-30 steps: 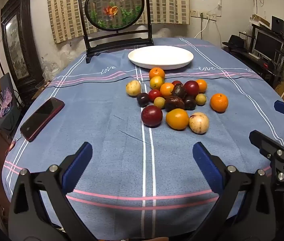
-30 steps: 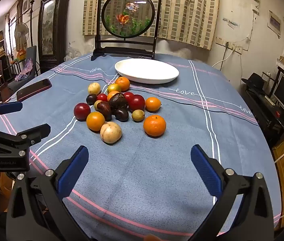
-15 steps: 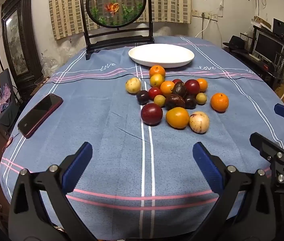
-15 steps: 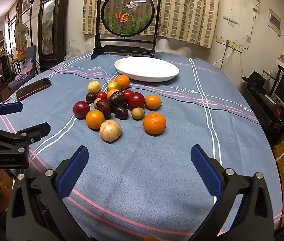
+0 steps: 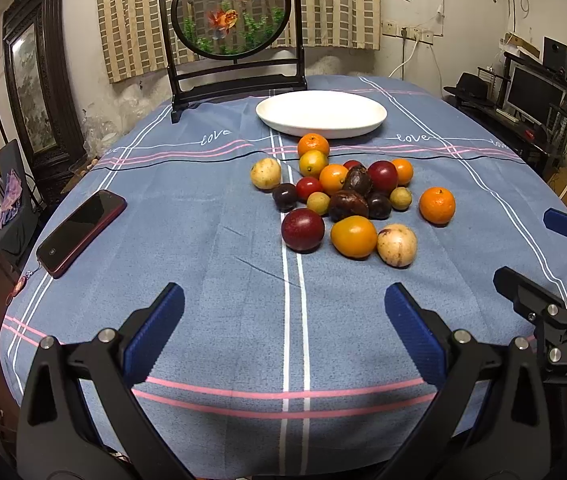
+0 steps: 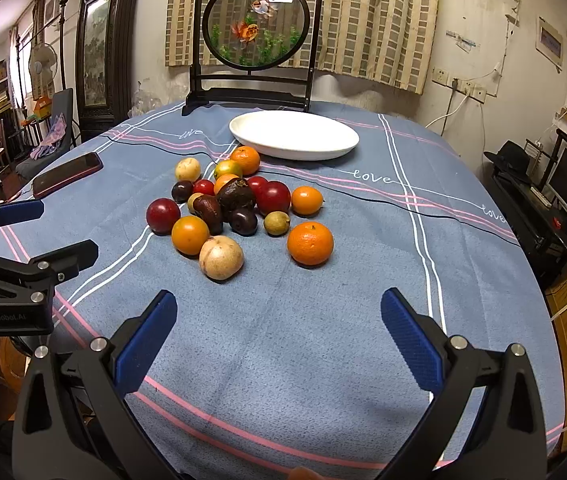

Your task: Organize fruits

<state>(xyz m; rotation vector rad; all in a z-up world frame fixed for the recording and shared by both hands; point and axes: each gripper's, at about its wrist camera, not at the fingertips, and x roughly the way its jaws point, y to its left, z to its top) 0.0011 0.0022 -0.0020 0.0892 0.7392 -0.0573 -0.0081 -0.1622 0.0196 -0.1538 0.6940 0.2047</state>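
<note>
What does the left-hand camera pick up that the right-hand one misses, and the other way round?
Only the left wrist view shows the left gripper head-on, its jaws wide open. Only the right wrist view shows the standing fan and the right gripper head-on, also wide open. Both share the fruit pile, the white plate with nothing on it, the phone, the goldfish screen and the blue tablecloth.

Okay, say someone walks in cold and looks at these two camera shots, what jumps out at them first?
Probably the pile of fruit in the middle of the blue tablecloth, oranges, dark plums and pale round ones bunched together. Just beyond it sits an empty white plate, with a round goldfish screen standing at the far edge. Near the camera, the left tongs and right tongs are open, holding nothing.
</note>
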